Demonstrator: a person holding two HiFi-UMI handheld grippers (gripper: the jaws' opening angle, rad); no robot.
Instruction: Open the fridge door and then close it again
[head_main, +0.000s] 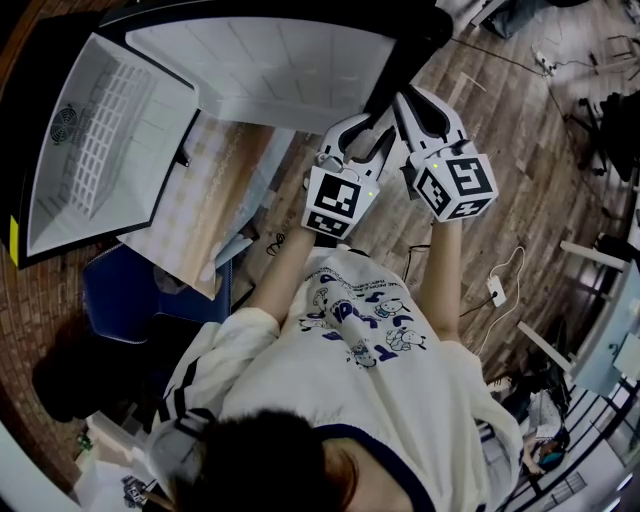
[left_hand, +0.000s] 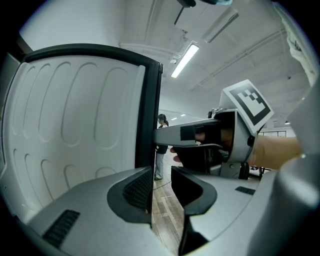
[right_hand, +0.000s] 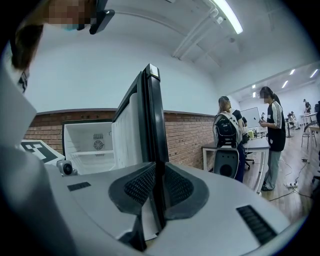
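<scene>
The fridge (head_main: 100, 140) stands open, its white inside (right_hand: 90, 145) bare. Its black-edged door (head_main: 270, 70) is swung wide, ribbed white lining (left_hand: 80, 130) facing me. My right gripper (head_main: 408, 100) is shut on the door's free edge (right_hand: 150, 120), one ribbed pad on each side of it (right_hand: 159, 187). My left gripper (head_main: 368, 135) sits just beside it, lower on the same edge. Its jaws (left_hand: 161, 187) stand open with a gap showing floor; the door edge (left_hand: 148, 125) runs past the left pad. The right gripper (left_hand: 200, 135) shows just beyond.
Two people (right_hand: 272, 135) stand by a desk and chair (right_hand: 227, 162) to the right, in front of a brick wall (right_hand: 185, 140). A cable and plug (head_main: 500, 280) lie on the wooden floor. A blue object (head_main: 150, 290) and papers sit below the fridge.
</scene>
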